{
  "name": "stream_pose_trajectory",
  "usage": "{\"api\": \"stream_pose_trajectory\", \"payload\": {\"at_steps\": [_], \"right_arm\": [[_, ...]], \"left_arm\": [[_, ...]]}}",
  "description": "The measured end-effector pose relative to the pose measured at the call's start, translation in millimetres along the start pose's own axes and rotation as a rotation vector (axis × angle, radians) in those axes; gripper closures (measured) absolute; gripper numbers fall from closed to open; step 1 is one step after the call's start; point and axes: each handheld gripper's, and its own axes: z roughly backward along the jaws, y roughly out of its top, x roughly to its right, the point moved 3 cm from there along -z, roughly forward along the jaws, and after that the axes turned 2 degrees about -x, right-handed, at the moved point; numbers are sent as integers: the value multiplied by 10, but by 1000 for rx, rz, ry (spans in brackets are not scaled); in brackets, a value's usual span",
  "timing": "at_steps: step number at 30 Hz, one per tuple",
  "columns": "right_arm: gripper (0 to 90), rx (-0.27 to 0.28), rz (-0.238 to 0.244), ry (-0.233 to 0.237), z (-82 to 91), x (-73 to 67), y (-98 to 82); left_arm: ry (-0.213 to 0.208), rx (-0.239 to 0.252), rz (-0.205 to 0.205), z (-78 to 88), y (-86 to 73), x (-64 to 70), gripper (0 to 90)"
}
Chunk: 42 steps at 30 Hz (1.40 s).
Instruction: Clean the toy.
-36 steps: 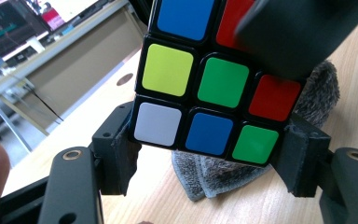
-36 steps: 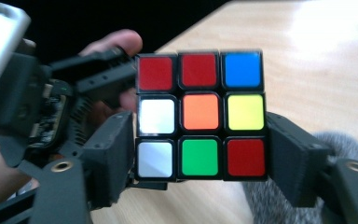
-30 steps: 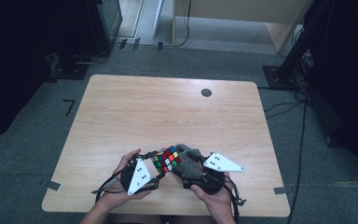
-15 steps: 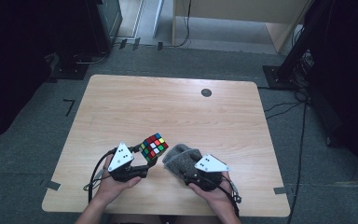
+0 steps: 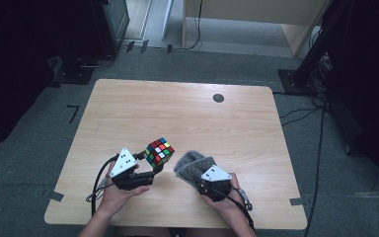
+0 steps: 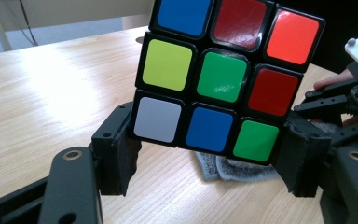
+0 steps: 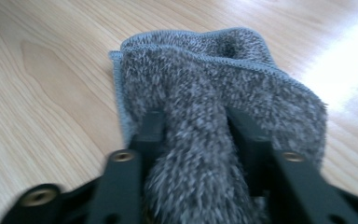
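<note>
The puzzle cube [image 5: 159, 151], a three-by-three with mixed colours on every face that shows, sits clamped between the jaws of the left gripper [image 5: 150, 160], lifted off the wooden table [image 5: 177, 108] near its near edge and a little left of centre. In the left gripper view the cube [image 6: 223, 77] is tilted, and the two black pads press on its lower left and lower right corners; the face toward the camera shows blue, dark red and orange-red along the top row, yellow-green, green and red across the middle, white, blue and green along the bottom. The person's left hand [image 5: 116, 190] wraps the gripper body from below, with its grey three-cornered plate on top and a cable trailing off to the left. Just to the right of the cube, the right gripper [image 5: 197, 173] has hold of a grey fuzzy cloth [image 5: 193, 165] that lies bunched on the table. In the right gripper view the jaws have just been closing, and a thick fold of the cloth [image 7: 200, 140] is pinched between them, the rest spreading out beyond with its stitched hem curling toward the far side. The right hand [image 5: 224, 195] holds that gripper from the near side. Far across the table, right of centre, a small dark round mark [image 5: 218, 98] sits near the far edge.
</note>
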Motion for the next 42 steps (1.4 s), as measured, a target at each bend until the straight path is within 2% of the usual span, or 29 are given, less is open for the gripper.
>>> {"api": "stream_pose_trajectory", "payload": {"at_steps": [2, 4, 5, 7, 9, 11, 12, 14, 16, 17, 18, 20, 22, 24, 27, 31, 33, 34, 36, 37, 39, 41, 42], "right_arm": [[710, -6, 28, -6, 31, 13, 5], [736, 9, 20, -34, 86, 36, 33], [742, 36, 1, -43, 132, 51, 58], [746, 116, -51, -42, 279, 95, 141], [745, 231, -95, -46, 481, 110, 260], [741, 350, -89, -26, 689, 66, 389], [739, 398, -69, -12, 777, 17, 450], [734, 458, -20, 11, 901, -128, 554], [727, 463, 55, 38, 929, -307, 630], [724, 442, 119, 46, 901, -429, 654], [722, 422, 158, 43, 874, -504, 657], [718, 368, 275, 3, 778, -681, 630], [715, 335, 378, -39, 697, -805, 585], [716, 319, 475, -92, 663, -872, 564], [715, 288, 575, -133, 643, -921, 556], [716, 257, 679, -153, 630, -987, 551], [717, 243, 721, -176, 627, -1010, 543], [717, 237, 723, -196, 630, -997, 548], [718, 235, 678, -239, 658, -912, 585], [717, 241, 639, -254, 680, -843, 608], [715, 255, 514, -256, 741, -677, 633], [715, 308, 374, -160, 804, -531, 641], [714, 333, 323, -106, 815, -482, 637]], "left_arm": [[-4, -3, -7, 2, 0, 9, 325], [-7, -11, -17, -1, -5, 14, 325], [-4, -18, -26, -7, -11, 19, 325], [19, -52, -60, -35, -34, 31, 326], [47, -95, -105, -82, -68, 60, 326], [76, -139, -153, -133, -96, 113, 327], [87, -156, -175, -157, -105, 149, 327], [94, -186, -209, -203, -115, 229, 327], [97, -212, -251, -246, -122, 333, 327], [97, -227, -270, -254, -122, 364, 327], [96, -235, -284, -267, -120, 409, 327], [88, -242, -292, -275, -99, 482, 327], [106, -261, -302, -280, -86, 519, 327], [105, -277, -304, -280, -87, 531, 328], [120, -289, -327, -288, -87, 566, 329], [122, -297, -371, -297, -100, 618, 330], [119, -290, -372, -289, -95, 614, 331], [114, -286, -369, -279, -86, 610, 333], [100, -268, -366, -256, -64, 601, 339], [91, -259, -362, -238, -52, 590, 342], [57, -226, -344, -208, -37, 564, 345], [50, -220, -339, -219, -60, 535, 347], [41, -224, -333, -239, -87, 521, 348]]}}
